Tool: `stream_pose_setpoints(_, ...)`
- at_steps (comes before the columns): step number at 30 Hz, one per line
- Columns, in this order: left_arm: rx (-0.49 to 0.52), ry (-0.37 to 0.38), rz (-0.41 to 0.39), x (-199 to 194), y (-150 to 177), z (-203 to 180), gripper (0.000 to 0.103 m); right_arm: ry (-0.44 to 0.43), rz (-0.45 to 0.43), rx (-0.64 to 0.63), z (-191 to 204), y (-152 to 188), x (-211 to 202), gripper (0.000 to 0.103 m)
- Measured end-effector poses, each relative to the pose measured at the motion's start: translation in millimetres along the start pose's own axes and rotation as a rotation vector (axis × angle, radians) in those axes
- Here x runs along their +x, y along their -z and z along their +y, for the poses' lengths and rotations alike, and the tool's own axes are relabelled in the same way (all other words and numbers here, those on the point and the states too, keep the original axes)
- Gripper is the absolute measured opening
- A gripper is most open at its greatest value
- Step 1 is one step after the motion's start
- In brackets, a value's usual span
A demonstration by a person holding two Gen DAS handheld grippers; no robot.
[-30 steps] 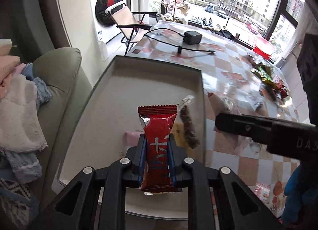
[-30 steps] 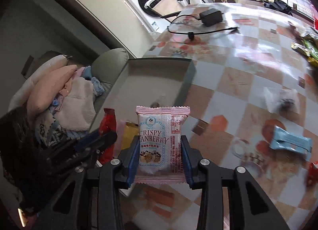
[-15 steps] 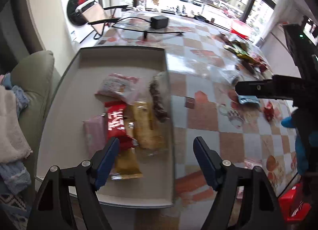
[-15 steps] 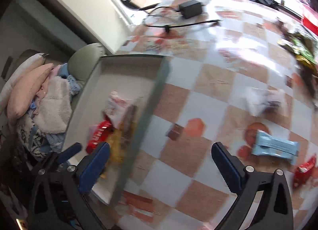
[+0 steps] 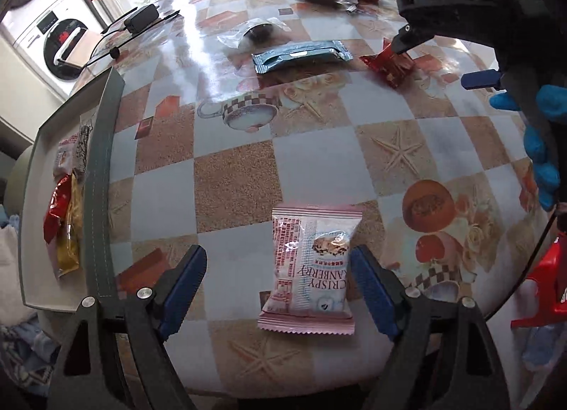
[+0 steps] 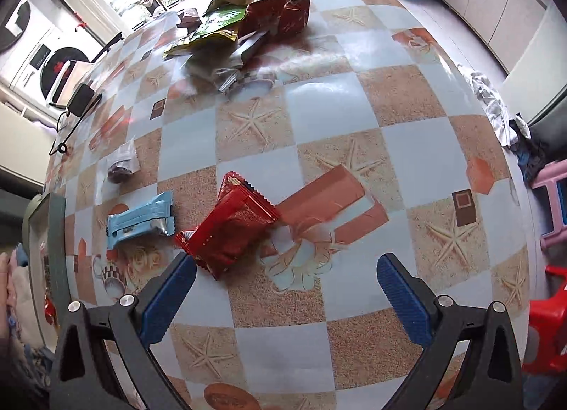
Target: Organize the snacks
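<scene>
My left gripper (image 5: 278,278) is open above the table, with a pink Crispy Cranberry packet (image 5: 312,264) lying flat between its fingers. The grey tray (image 5: 102,176) stands at the left and holds several snacks, among them a red packet (image 5: 55,208) and a yellow one (image 5: 69,232). My right gripper (image 6: 285,280) is open and empty, just short of a red packet (image 6: 232,223) on the table. A light blue bar (image 6: 141,218) lies to its left. The right gripper also shows in the left wrist view (image 5: 404,41), above the red packet (image 5: 388,64).
A clear-wrapped dark snack (image 6: 122,165) lies further left. A pile of green and red snack bags (image 6: 248,16) sits at the far side. A black charger with cable (image 6: 79,99) lies near the far left edge. Red stools (image 6: 545,321) stand by the table's right edge.
Both grippers let go of their packets over the tray and opened, then swung right over the table. The left one now frames a pink packet and the right one faces a red packet.
</scene>
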State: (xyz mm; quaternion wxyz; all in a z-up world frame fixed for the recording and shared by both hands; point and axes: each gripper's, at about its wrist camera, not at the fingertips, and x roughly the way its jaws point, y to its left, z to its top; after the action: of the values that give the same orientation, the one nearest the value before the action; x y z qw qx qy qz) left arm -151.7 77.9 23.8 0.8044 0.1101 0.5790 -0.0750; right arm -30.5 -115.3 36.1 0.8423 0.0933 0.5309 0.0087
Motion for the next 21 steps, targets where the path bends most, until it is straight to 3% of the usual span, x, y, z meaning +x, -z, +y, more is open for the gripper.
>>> stream_pose_setpoints(3, -0.032, -0.028, 0.017, 14.3, 2.3, 2.0, 0.088, -0.046, -0.022, 0.021, 12.9, -4.1, 10.5, 0.103)
stream_pose_setpoints(5, -0.051, -0.037, -0.021, 17.0, 0.6, 5.2, 0.095, -0.048, -0.032, 0.017, 24.0, -6.3, 17.0, 0.103)
stream_pose_setpoints(10, -0.062, -0.063, -0.096, 27.4, -21.4, 23.1, 0.099, 0.074, -0.029, -0.164, 46.0, 4.9, 28.3, 0.103)
stream_pose_setpoints(13, -0.104, 0.022, -0.054, 34.2, -31.5, 35.0, 0.099, 0.155, -0.042, -0.221, 36.0, 14.3, 30.3, 0.103)
stream_pose_setpoints(14, -0.109, 0.035, -0.046, 35.0, -32.6, 35.8, 0.099, 0.147, -0.055, -0.240, 33.7, 16.0, 29.3, 0.103)
stream_pose_setpoints(21, -0.091, 0.027, 0.014, 25.9, -12.5, 26.3, 0.099, 0.145, -0.035, -0.166, 26.4, 3.6, 29.7, 0.103)
